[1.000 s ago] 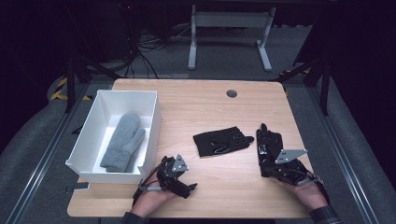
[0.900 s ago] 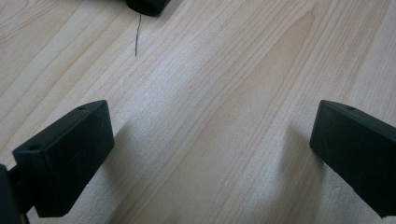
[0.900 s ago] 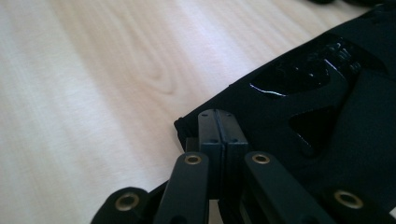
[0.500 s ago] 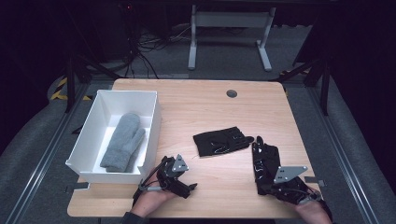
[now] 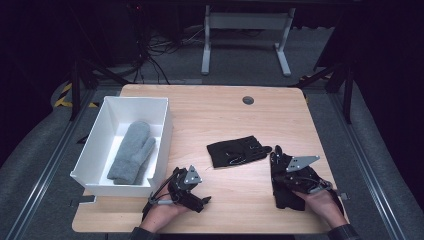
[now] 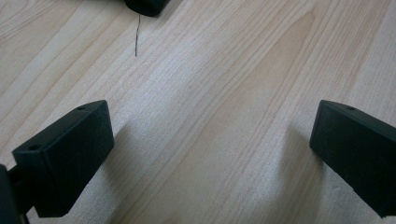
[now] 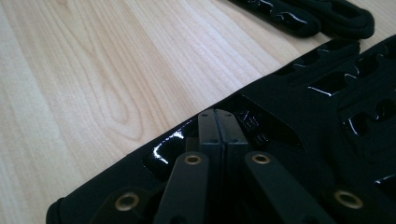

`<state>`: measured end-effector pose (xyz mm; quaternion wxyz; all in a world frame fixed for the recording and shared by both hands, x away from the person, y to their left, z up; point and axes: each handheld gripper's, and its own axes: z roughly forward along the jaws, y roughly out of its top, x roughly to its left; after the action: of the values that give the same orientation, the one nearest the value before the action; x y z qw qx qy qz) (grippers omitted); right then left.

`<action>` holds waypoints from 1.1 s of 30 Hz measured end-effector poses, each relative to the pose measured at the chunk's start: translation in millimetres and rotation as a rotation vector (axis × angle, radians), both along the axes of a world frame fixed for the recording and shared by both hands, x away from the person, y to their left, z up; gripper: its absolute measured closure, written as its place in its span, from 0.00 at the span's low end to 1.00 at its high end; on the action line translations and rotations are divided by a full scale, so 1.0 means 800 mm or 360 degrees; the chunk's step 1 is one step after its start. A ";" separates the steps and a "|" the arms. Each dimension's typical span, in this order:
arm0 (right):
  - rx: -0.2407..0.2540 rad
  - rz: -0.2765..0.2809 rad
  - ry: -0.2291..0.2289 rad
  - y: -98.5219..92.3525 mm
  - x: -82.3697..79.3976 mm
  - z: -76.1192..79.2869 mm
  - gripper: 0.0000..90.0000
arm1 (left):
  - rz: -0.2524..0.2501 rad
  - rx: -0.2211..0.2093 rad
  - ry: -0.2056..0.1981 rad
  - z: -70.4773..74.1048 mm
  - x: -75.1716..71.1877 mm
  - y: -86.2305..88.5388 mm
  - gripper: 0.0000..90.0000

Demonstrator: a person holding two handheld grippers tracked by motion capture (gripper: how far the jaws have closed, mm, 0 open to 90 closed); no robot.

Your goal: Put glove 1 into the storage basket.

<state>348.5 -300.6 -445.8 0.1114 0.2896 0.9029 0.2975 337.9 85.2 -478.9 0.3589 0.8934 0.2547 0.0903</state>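
We count two black gloves on the counter (image 5: 200,107): one black glove (image 5: 237,151) lies near the middle, toward three o'clock, and a second black glove (image 5: 284,190) lies at about four o'clock, under the right gripper (image 5: 280,159). We count one grey mitten (image 5: 131,152), at nine o'clock, inside the one white bin (image 5: 159,145). We count two grippers, the right one and the left gripper (image 5: 200,202) at six o'clock, each with two jaws. We also see one round dark grommet (image 5: 248,100) in the counter at twelve o'clock, and two hands, the left hand (image 5: 162,217) and the right hand (image 5: 322,205).
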 end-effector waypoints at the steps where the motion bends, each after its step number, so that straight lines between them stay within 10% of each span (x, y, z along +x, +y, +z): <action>1: -0.0001 0.0000 0.0003 0.001 -0.002 0.000 1.00 | 0.0001 -0.0001 0.0002 0.000 0.000 0.000 0.00; 22: 0.0014 0.0296 0.0021 0.069 -0.045 -0.004 1.00 | 0.0000 0.0001 0.0000 0.000 0.000 0.000 0.00; 30: 0.0091 0.0201 -0.0078 0.057 -0.043 0.005 0.81 | 0.0025 0.0042 0.0030 0.005 0.002 -0.007 0.02; 33: 0.0127 0.0150 -0.0085 0.049 -0.039 0.005 0.71 | 0.0013 0.0037 0.0024 0.011 0.002 -0.009 0.21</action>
<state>317.5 -261.1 -441.8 0.1098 0.2430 0.8996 0.3459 339.5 77.7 -469.7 0.3462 0.8971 0.2600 0.0878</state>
